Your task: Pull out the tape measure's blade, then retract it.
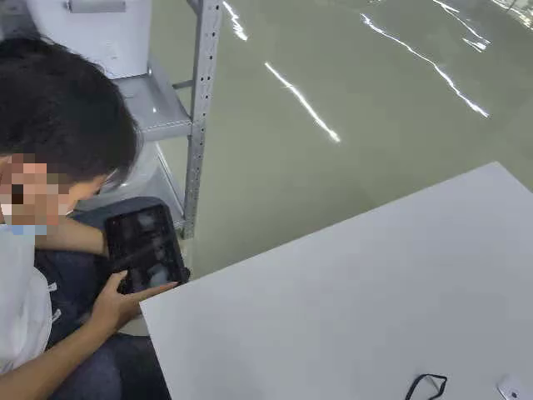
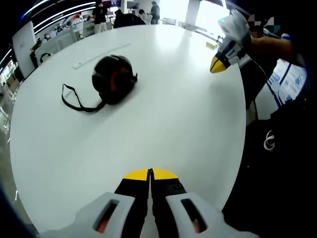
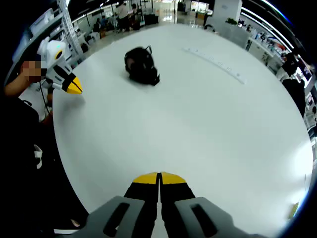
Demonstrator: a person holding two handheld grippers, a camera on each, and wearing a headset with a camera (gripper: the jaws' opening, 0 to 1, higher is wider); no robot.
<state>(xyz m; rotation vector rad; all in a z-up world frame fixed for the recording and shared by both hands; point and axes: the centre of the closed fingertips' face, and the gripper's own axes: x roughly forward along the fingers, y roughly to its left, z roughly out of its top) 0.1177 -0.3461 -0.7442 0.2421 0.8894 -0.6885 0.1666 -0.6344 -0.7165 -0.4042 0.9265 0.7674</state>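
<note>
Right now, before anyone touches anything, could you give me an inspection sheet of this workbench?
Surface: white table, bare between the things on it.
Job's things: black tape measure lying untouched, no blade seen out; its strap trails beside it.
Clutter: long pale strip beyond the tape measure.
Grippers: left tongs shut, empty; right tongs shut, empty; both apart from the tape measure.
Cables: nothing seen.
Surroundings: seated person holding a tablet; metal shelving; glossy floor.
</note>
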